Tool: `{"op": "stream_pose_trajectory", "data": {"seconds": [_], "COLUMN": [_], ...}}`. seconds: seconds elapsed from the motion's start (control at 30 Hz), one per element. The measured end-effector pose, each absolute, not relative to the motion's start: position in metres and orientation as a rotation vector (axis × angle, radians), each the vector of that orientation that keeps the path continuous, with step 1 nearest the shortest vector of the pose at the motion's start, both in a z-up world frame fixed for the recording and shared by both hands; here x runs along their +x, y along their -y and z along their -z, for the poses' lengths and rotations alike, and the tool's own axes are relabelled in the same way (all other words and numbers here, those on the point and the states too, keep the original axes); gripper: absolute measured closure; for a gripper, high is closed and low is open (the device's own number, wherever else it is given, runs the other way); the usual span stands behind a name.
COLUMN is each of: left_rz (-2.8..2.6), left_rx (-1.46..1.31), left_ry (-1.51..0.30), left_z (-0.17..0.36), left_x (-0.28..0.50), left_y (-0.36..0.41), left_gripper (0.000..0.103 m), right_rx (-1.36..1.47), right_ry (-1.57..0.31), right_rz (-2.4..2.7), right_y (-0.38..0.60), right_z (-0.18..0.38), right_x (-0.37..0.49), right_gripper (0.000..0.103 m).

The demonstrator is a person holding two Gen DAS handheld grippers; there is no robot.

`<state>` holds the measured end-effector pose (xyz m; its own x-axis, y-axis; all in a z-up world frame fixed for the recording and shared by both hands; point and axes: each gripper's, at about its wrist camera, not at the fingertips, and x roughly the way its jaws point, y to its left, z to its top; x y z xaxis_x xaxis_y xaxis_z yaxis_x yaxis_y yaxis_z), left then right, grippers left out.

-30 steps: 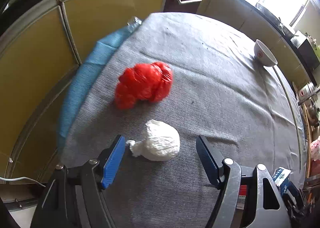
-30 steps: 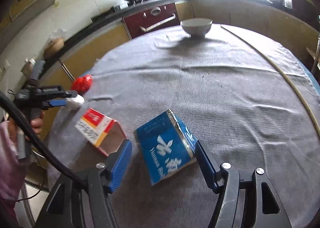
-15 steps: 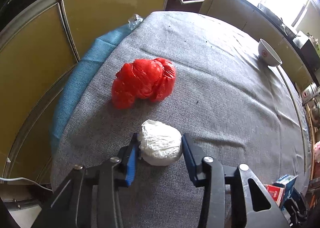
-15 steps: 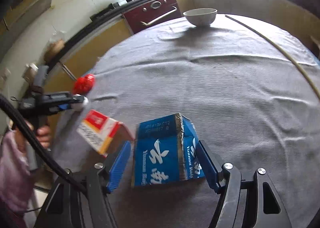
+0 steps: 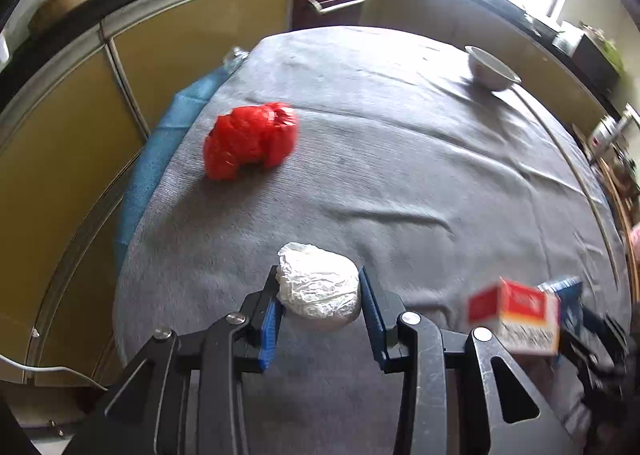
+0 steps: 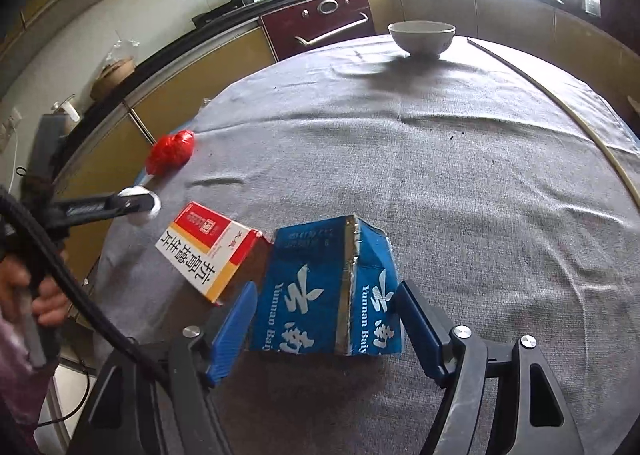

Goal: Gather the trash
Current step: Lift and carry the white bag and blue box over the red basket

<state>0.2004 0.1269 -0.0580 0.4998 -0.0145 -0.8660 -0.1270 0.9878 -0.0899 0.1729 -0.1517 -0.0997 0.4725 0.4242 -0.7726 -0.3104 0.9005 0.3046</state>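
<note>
My left gripper (image 5: pixel 320 295) is shut on a crumpled white paper ball (image 5: pixel 318 289) and holds it above the grey tablecloth; it also shows in the right wrist view (image 6: pixel 140 203). A crumpled red plastic bag (image 5: pixel 250 139) lies beyond it near the table's left edge. My right gripper (image 6: pixel 326 315) is open, its blue pads either side of a flattened blue carton (image 6: pixel 328 291) without visibly pressing it. A red, white and yellow box (image 6: pixel 208 245) lies tilted just left of the carton; it shows blurred in the left wrist view (image 5: pixel 514 315).
A white bowl (image 6: pixel 422 37) stands at the far side of the round table (image 6: pixel 440 175). A thin pale rod (image 6: pixel 560 107) lies along the right edge. Yellow cabinets and a dark red oven (image 6: pixel 332 21) curve behind. A blue cloth (image 5: pixel 168 147) hangs under the left edge.
My left gripper closed on the white paper ball and lifted it away from the red bag. My right gripper moved up to straddle the blue carton, which turned.
</note>
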Motion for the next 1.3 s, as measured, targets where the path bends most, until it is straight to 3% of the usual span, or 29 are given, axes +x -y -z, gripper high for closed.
{"op": "stream_pose_trajectory", "data": {"seconds": [0.47, 0.63, 0.73, 0.93, 1.07, 1.3], "left_rz": [0.093, 0.117, 0.130, 0.154, 0.172, 0.217], "left_rx": [-0.143, -0.145, -0.149, -0.142, -0.142, -0.129], "left_ry": [-1.009, -1.004, -0.997, -0.990, -0.988, -0.985], "left_z": [0.036, 0.030, 0.027, 0.022, 0.019, 0.015], "left_x": [0.141, 0.134, 0.131, 0.122, 0.116, 0.101], "left_y": [-0.088, -0.080, -0.076, -0.066, -0.058, -0.041], "left_gripper": [0.064, 0.064, 0.064, 0.064, 0.064, 0.064], "right_rx": [0.331, 0.353, 0.305, 0.253, 0.264, 0.274], "right_ry": [-1.034, -0.995, -0.960, -0.877, -0.854, -0.833], "right_rz": [-0.454, -0.494, -0.500, -0.482, -0.464, -0.431], "right_y": [0.173, 0.170, 0.163, 0.165, 0.179, 0.202], "right_z": [0.112, 0.108, 0.101, 0.081, 0.072, 0.065], "right_x": [0.182, 0.175, 0.168, 0.150, 0.137, 0.101], "right_gripper": [0.026, 0.045, 0.050, 0.051, 0.059, 0.060]}}
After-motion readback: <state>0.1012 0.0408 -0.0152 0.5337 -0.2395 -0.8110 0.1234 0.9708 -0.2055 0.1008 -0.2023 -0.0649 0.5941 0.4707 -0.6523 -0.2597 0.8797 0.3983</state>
